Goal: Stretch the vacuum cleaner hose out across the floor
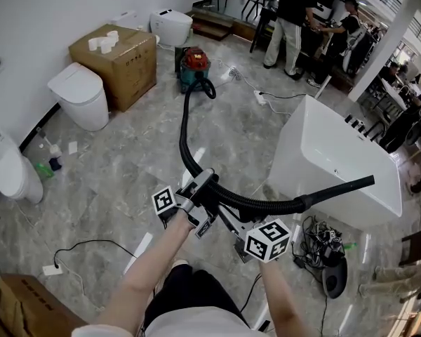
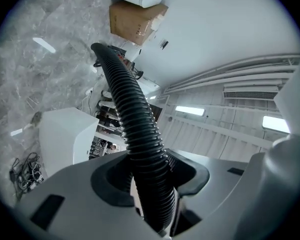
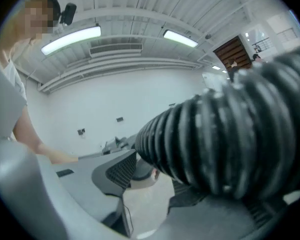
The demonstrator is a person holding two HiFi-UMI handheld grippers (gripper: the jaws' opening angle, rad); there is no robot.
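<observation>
Black hose (image 1: 184, 135) sits clamped in left gripper (image 1: 202, 185), loose inside wide-parted right gripper (image 1: 231, 222).

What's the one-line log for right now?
left gripper: shut on hose | right gripper: at hose, grip unclear | hose: lifted, curved

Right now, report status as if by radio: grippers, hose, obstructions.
Left gripper round hose, grip unclear. Right gripper open, hose resting on one jaw. Hose lifted, curving back to vacuum cleaner. Bathtub close by nozzle end.
</observation>
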